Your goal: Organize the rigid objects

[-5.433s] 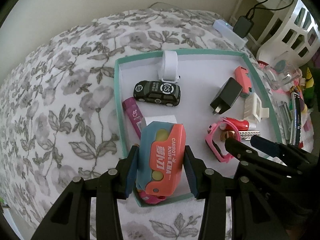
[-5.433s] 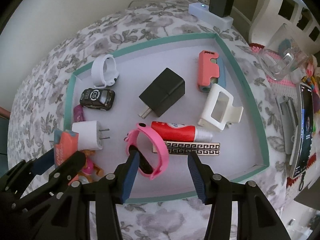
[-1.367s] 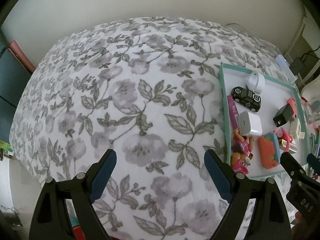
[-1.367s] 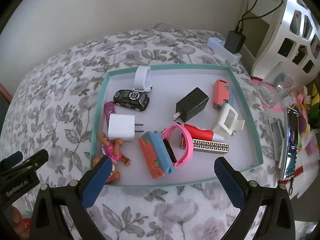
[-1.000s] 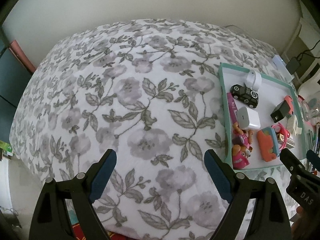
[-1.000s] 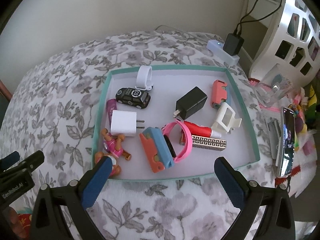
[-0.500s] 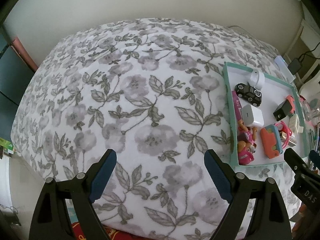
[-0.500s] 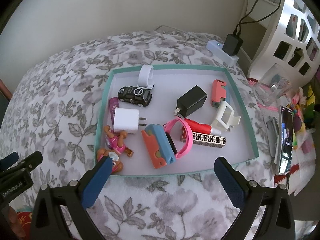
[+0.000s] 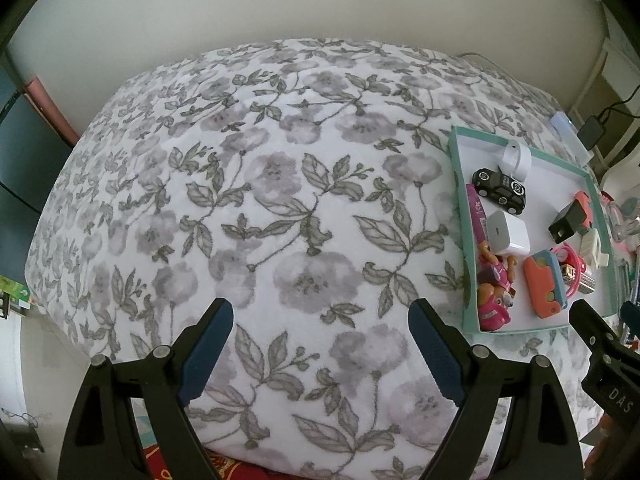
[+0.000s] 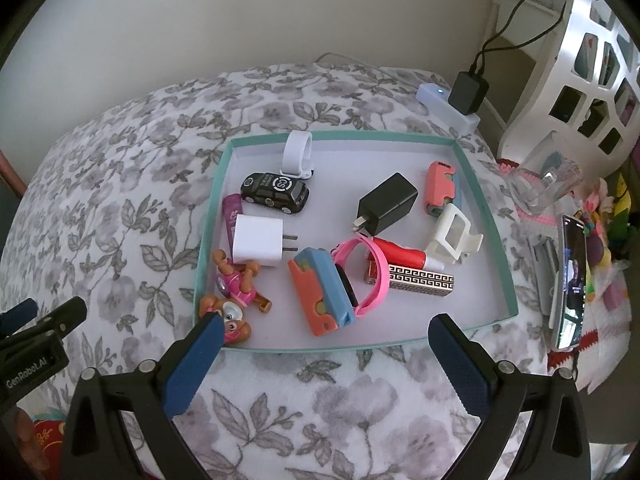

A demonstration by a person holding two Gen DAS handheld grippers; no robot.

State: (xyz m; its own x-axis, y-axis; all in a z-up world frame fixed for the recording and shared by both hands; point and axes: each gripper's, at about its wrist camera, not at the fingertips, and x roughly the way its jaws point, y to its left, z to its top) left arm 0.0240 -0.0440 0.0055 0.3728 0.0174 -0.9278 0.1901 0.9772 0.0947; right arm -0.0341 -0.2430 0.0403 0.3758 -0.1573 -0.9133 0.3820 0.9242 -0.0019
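A teal-rimmed white tray (image 10: 486,204) sits on the floral bedspread and holds several small things: an orange and blue carrot knife toy (image 10: 322,294), a pink watch band (image 10: 366,272), a white charger (image 10: 258,240), a black charger (image 10: 386,202), a black toy car (image 10: 276,192) and pink dog figures (image 10: 236,296). The tray also shows at the right in the left wrist view (image 9: 460,224). My right gripper (image 10: 322,350) is open and empty, just short of the tray's near edge. My left gripper (image 9: 320,338) is open and empty over bare bedspread, left of the tray.
A phone (image 10: 570,280) and clutter lie right of the tray. A white power strip with a black adapter (image 10: 466,94) sits behind it. A white shelf unit (image 10: 580,60) stands at the far right. The floral bedspread (image 9: 240,200) stretches left.
Both grippers have drawn back slightly from the tray and stayed open. The carrot knife toy, held by my left gripper 5.4 s ago, lies in the tray.
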